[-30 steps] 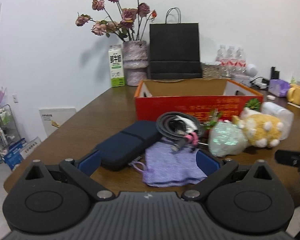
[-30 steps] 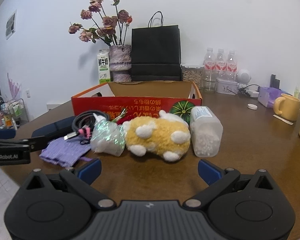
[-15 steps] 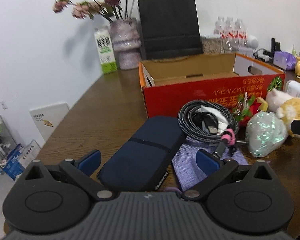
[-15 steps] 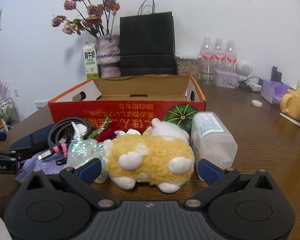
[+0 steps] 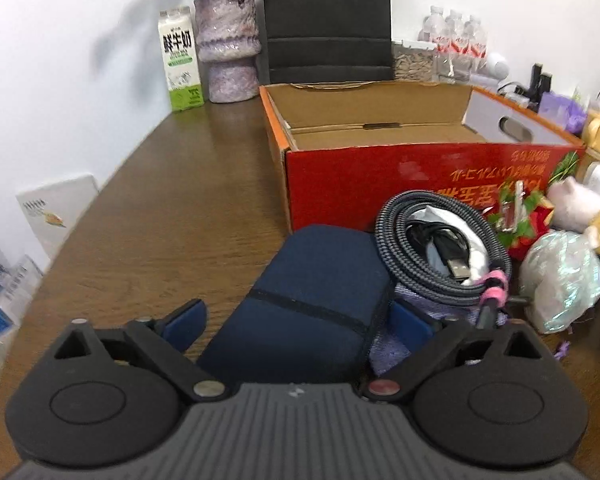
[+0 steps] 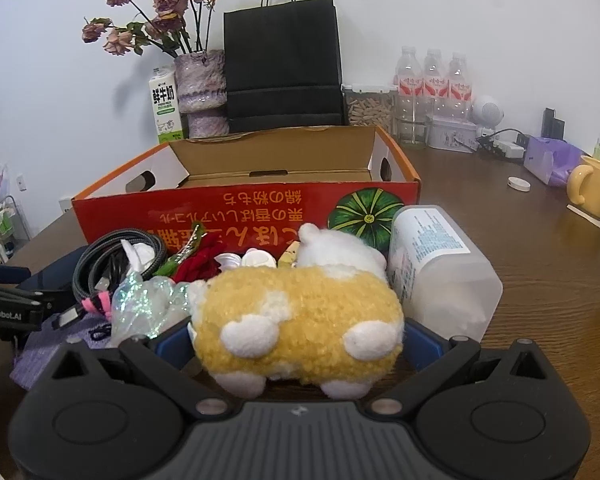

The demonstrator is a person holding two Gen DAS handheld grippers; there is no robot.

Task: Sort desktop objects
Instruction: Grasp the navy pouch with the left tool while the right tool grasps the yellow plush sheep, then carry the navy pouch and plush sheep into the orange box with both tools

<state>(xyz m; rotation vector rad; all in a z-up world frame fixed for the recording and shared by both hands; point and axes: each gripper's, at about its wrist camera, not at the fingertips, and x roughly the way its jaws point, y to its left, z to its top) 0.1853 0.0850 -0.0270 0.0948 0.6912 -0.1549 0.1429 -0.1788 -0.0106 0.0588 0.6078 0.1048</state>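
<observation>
The left gripper (image 5: 298,316) straddles the near end of a navy zip case (image 5: 316,300) lying on the bench (image 5: 172,208). Its jaws are closing. The right pad touches or nearly touches the case side; the left pad stands clear of it with bare wood between.

The right gripper (image 6: 296,340) straddles a yellow-and-white plush toy (image 6: 296,320). Both blue pads sit at the toy's flanks; whether they press into the pile cannot be told.

Edges and free room:
- Left of the case the bench is bare up to its left edge, which runs far toward a milk carton (image 5: 180,68) and a purple vase (image 5: 228,48) at the wall.
- An open red cardboard box (image 5: 380,172) stands just beyond the objects. Its near wall is close behind the case and a coiled braided cable (image 5: 440,248).
- Right of the toy, a translucent plastic bottle (image 6: 440,268) lies on its side, touching or just beside it. Beyond it the bench is open toward a yellow mug (image 6: 596,188).

View differences:
- The left wrist view alone shows the bench's left edge and the box's empty floor.
- The right wrist view alone shows the water bottles (image 6: 432,80), the whole black paper bag (image 6: 282,60) and the left gripper's arm at the left margin.
</observation>
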